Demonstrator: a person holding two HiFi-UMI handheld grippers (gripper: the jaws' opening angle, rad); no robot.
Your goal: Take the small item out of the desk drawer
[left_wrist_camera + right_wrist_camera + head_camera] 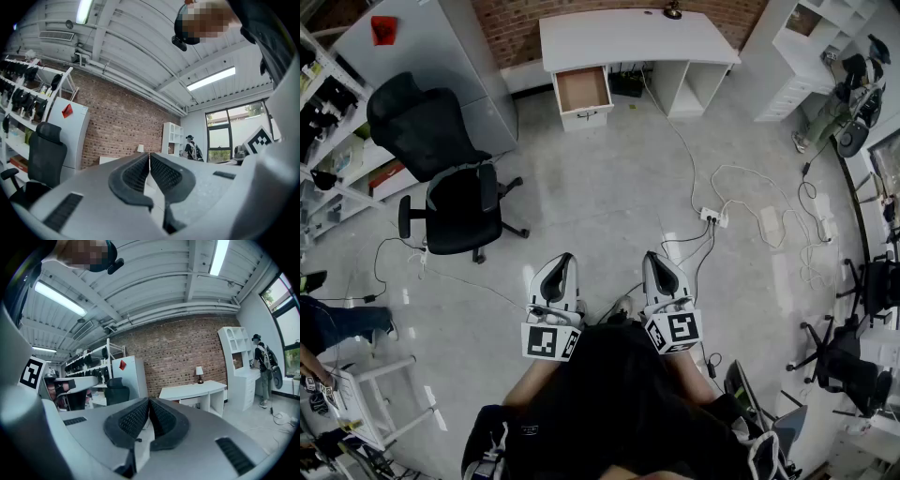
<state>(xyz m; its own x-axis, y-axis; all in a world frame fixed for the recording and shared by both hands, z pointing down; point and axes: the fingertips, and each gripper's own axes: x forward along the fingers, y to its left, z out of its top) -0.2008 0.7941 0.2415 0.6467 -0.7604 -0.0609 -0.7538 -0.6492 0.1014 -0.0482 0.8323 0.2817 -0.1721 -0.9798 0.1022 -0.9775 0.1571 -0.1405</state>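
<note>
A white desk stands against the brick wall at the far end of the room, also seen in the right gripper view. Its left drawer is pulled open; the brown inside shows, and I cannot make out any small item in it from here. My left gripper and right gripper are held side by side close to my body, far from the desk. Both point toward it. The left gripper is shut with nothing between its jaws. So is the right gripper.
A black office chair stands on the floor to the left, between me and the desk. A power strip with white cables lies on the floor to the right. White shelving and a person are at the far right.
</note>
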